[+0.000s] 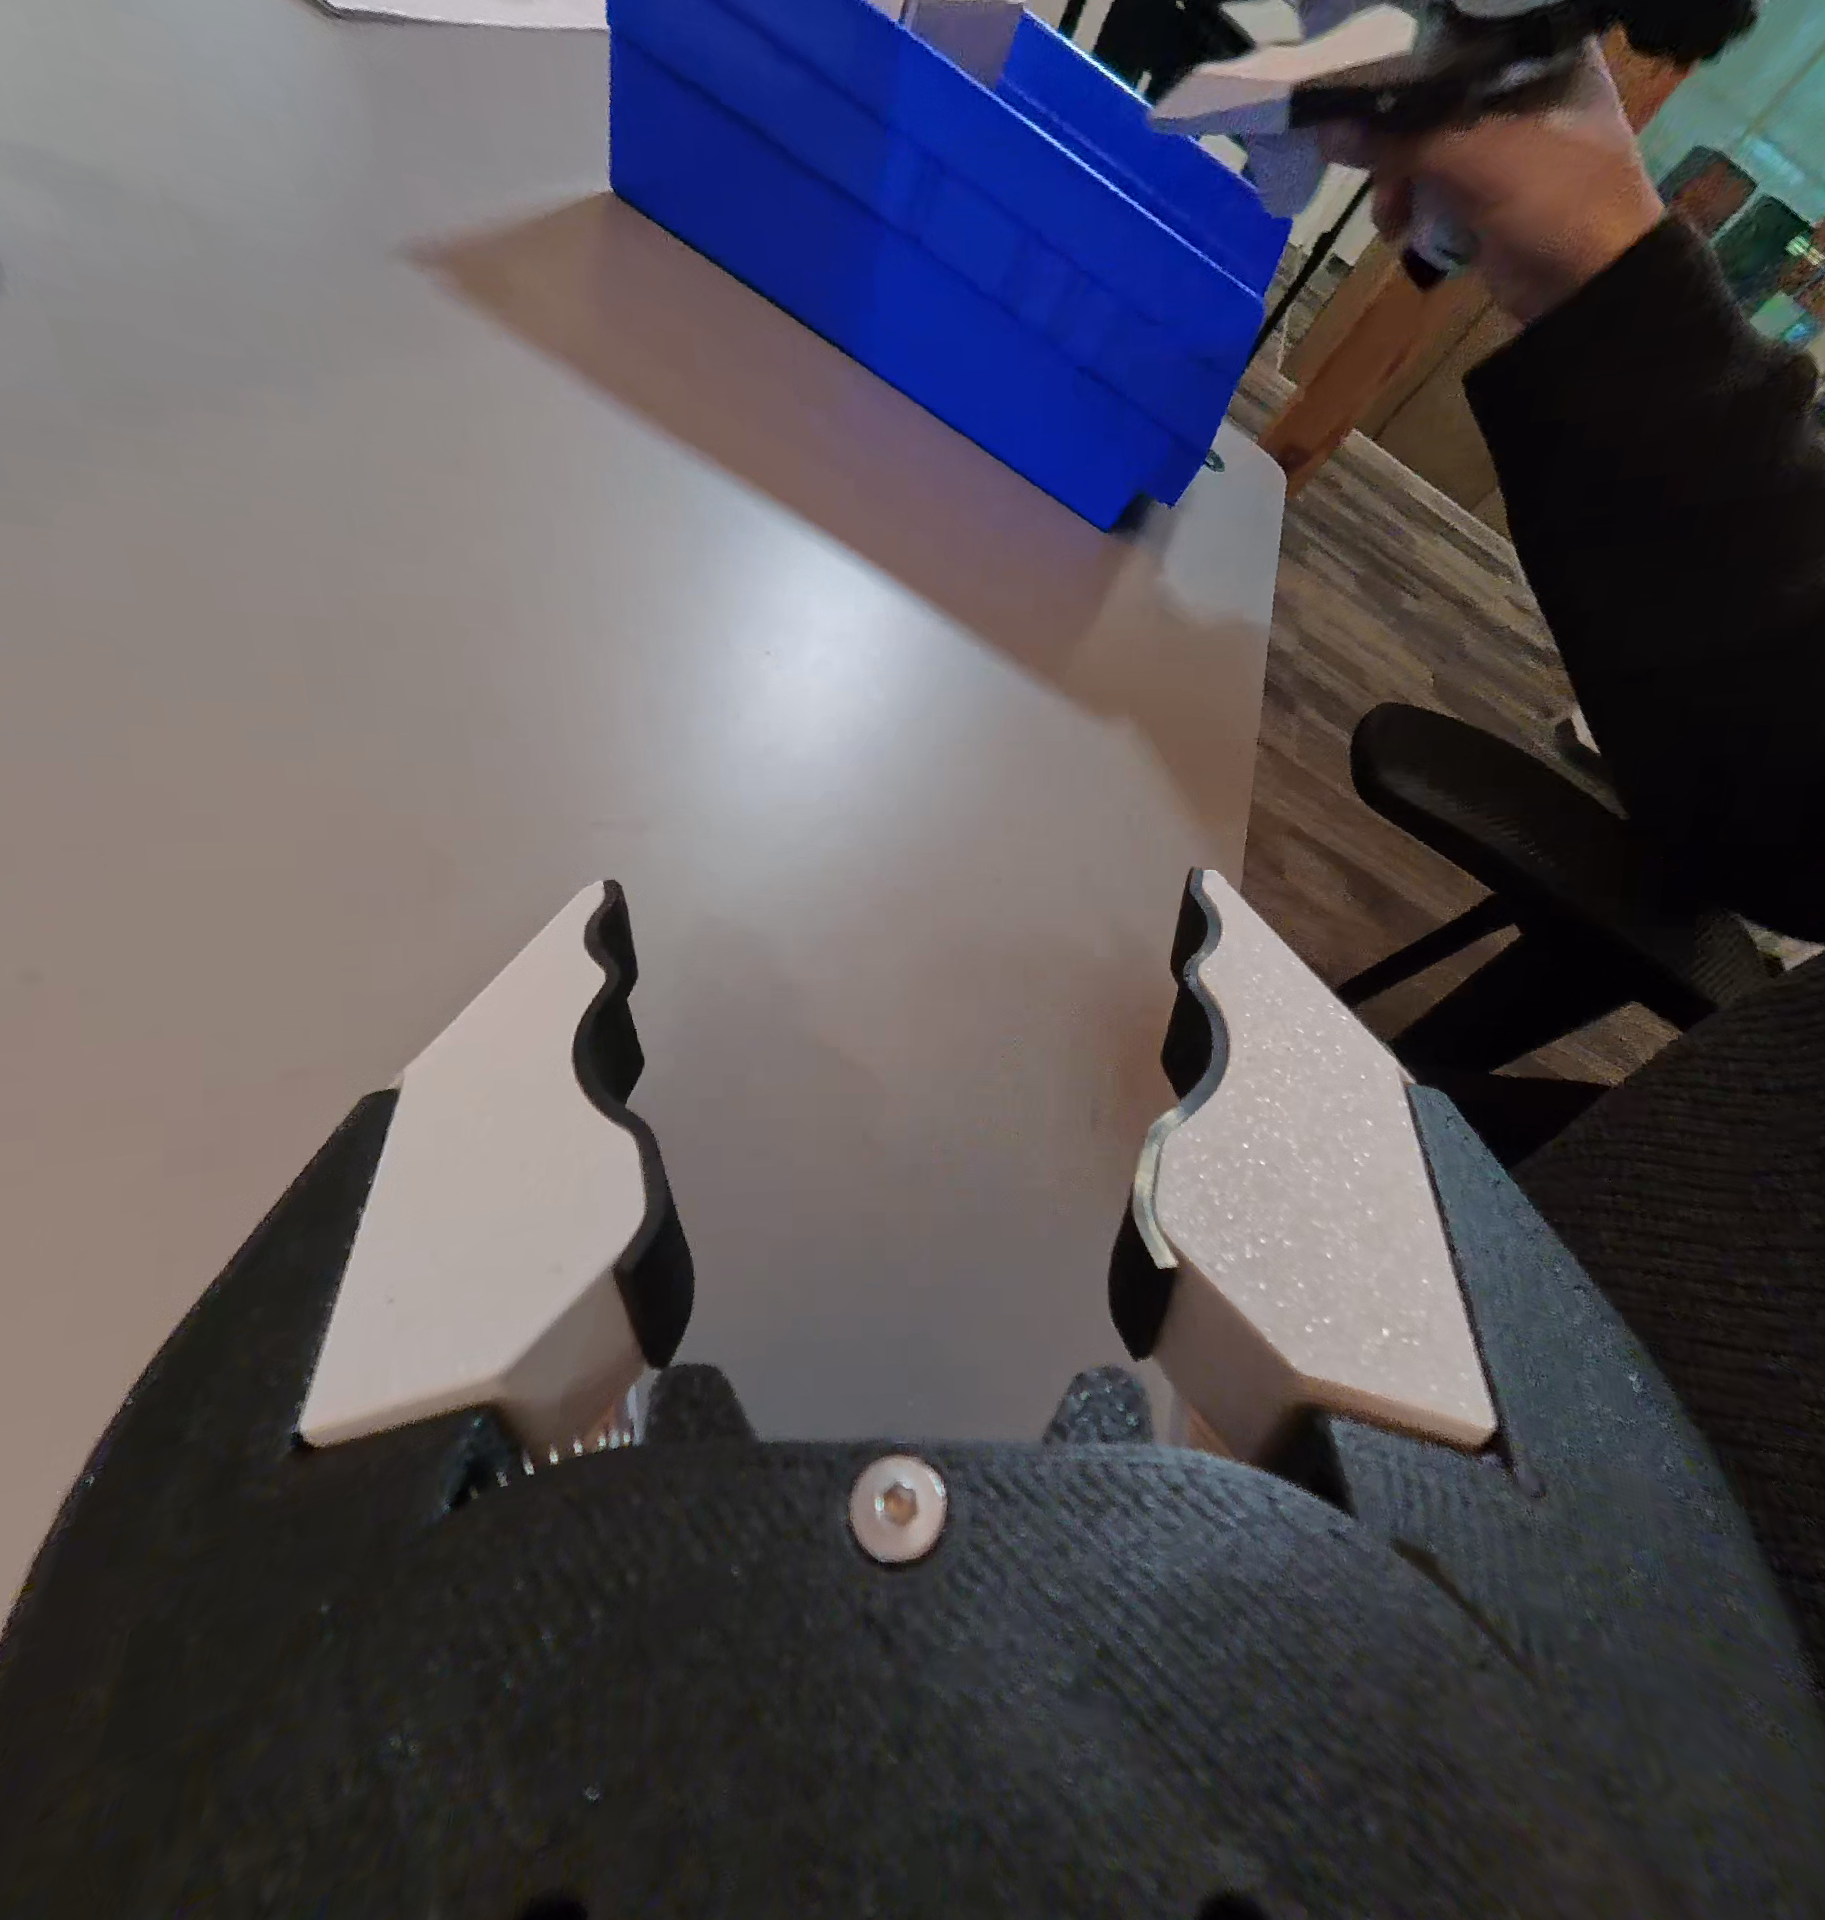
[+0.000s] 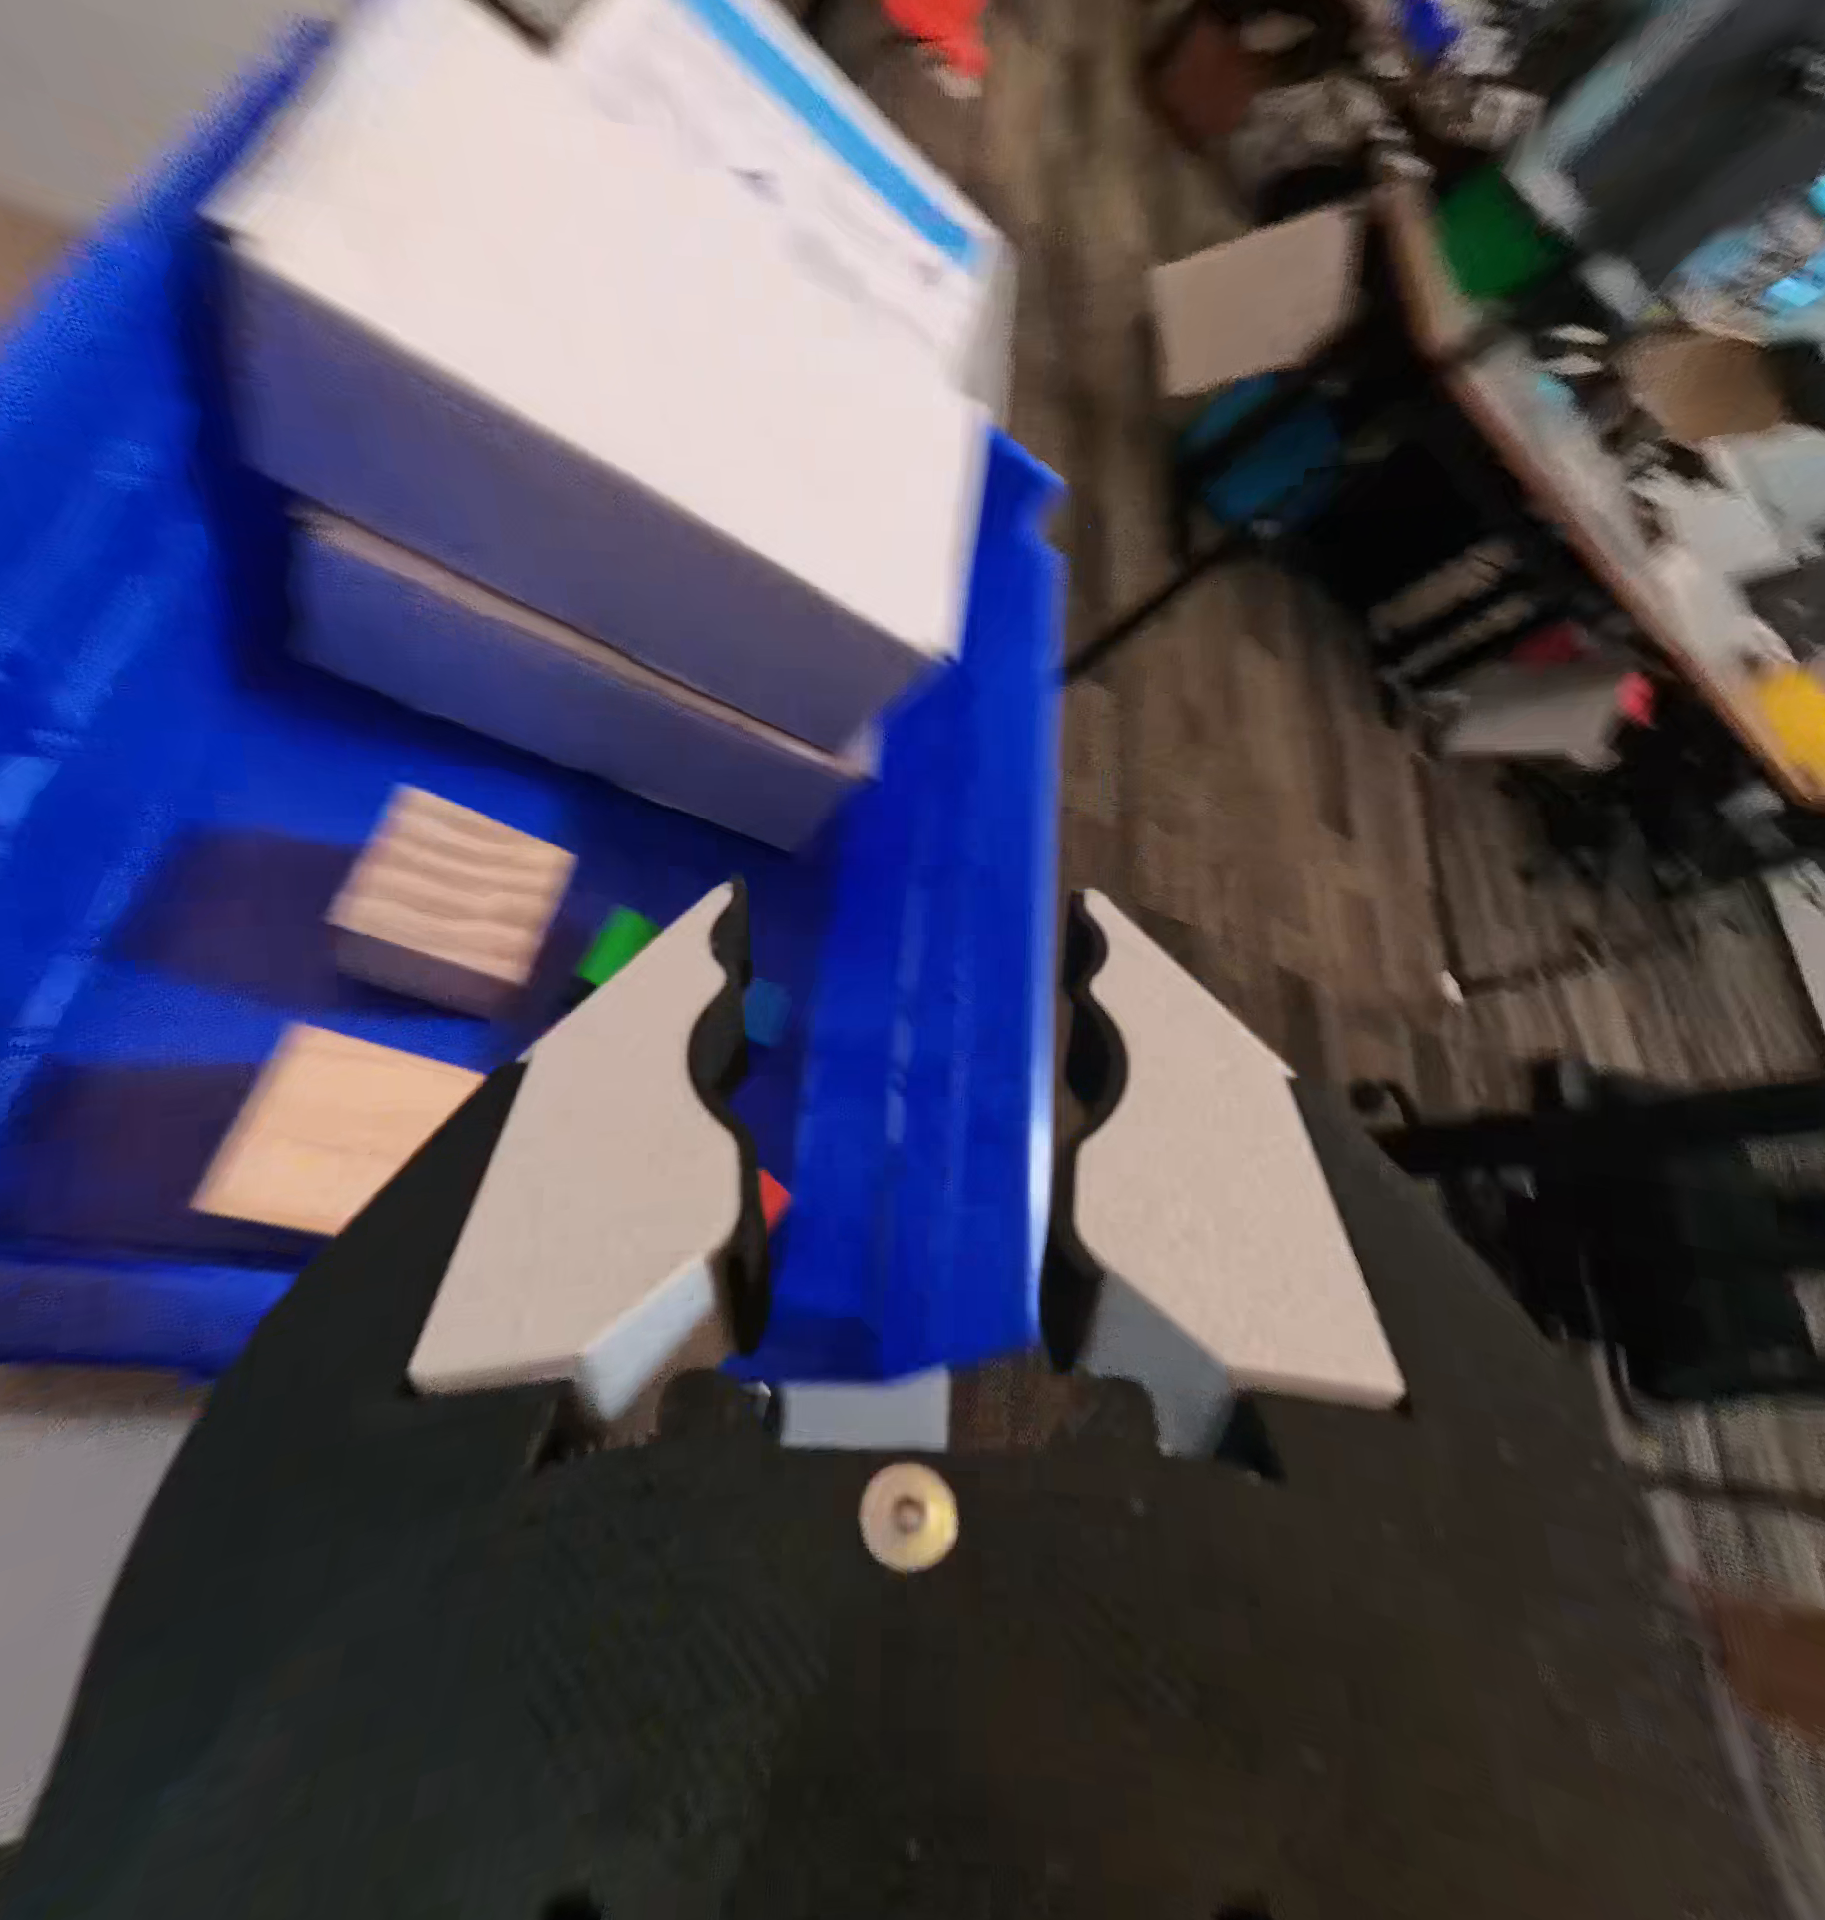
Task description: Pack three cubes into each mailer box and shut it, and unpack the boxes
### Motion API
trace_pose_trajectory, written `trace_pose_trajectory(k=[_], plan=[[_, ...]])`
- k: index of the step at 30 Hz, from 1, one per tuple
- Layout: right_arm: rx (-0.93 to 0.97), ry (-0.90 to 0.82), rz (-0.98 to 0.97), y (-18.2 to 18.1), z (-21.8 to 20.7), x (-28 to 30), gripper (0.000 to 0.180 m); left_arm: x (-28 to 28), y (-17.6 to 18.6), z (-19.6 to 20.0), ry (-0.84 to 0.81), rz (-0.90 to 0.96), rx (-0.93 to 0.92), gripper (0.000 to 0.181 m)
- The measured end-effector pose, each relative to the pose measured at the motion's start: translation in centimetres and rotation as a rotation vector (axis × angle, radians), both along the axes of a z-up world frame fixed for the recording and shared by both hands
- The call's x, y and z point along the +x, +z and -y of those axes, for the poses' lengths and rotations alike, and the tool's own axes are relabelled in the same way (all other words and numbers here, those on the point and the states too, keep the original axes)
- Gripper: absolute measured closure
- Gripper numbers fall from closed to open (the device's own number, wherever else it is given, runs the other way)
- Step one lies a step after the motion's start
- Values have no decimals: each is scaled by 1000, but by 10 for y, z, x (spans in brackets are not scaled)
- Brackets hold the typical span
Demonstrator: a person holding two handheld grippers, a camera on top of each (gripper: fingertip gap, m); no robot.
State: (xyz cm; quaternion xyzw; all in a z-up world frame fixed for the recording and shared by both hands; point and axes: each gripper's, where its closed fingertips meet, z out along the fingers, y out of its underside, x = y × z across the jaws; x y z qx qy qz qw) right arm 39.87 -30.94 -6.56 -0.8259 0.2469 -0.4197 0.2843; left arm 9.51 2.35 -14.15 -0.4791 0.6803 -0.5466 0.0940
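A blue plastic bin (image 1: 939, 260) stands at the far right corner of the grey table (image 1: 472, 675). In the blurred right wrist view the bin (image 2: 918, 1091) holds two stacked white mailer boxes (image 2: 596, 416), two wooden cubes (image 2: 451, 914), and small green (image 2: 617, 940), blue (image 2: 768, 1013) and red (image 2: 773, 1195) pieces. My left gripper (image 1: 903, 914) is open and empty, low over bare table near its right edge. My right gripper (image 2: 903, 914) is open and empty above the bin's right wall; it also shows in the left wrist view (image 1: 1303, 73), held by a hand.
The table's right edge (image 1: 1261, 644) drops to a wood-pattern floor (image 1: 1407, 582). A black office chair (image 1: 1510, 831) and a dark sleeve (image 1: 1666, 520) are at the right. A cluttered desk (image 2: 1614, 416) stands beyond the bin. The left gripper's tips are roughly 45 centimeters from the right gripper's.
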Motion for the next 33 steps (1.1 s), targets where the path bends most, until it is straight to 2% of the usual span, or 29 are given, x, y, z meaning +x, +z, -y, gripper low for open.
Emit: trace_pose_trajectory(k=[2, 6, 8, 11, 12, 13, 14, 16, 18, 20, 22, 29, 33], plan=[[121, -115, 44, 0, 44, 0, 118, -2, 0, -2, 5, 6, 5, 79], [296, -198, -61, -25, 79, 1, 110, -3, -4, 0, 0, 1, 30, 82], [321, -195, -117, -41, 76, 2, 109, -2, -4, 3, -3, 8, 52, 83], [168, -188, -179, -72, 70, 5, 117, 4, -4, 5, 41, 25, 123, 86], [152, -182, -169, -70, 67, 8, 130, 6, -5, 5, 68, 28, 147, 87], [153, -184, -144, -66, 65, 13, 129, 7, -4, 8, 79, 33, 157, 88], [177, -181, -145, -64, 62, 17, 132, 5, -4, 14, 75, 35, 155, 89], [281, -198, -219, -70, 59, 27, 152, 0, -4, 27, 54, 35, 154, 91], [467, -215, -258, -67, 53, 36, 157, -6, -4, 36, 28, 50, 186, 92], [511, -238, -261, -66, 52, 36, 158, -9, -4, 40, 23, 74, 244, 94], [469, -245, -239, -67, 51, 32, 157, -13, -2, 42, 29, 94, 274, 96], [504, -255, -266, -67, 49, 18, 163, -29, -2, 48, 29, 111, 286, 97], [569, -247, -345, -67, 43, 11, 152, -30, -6, 47, 24, 101, 284, 98]])
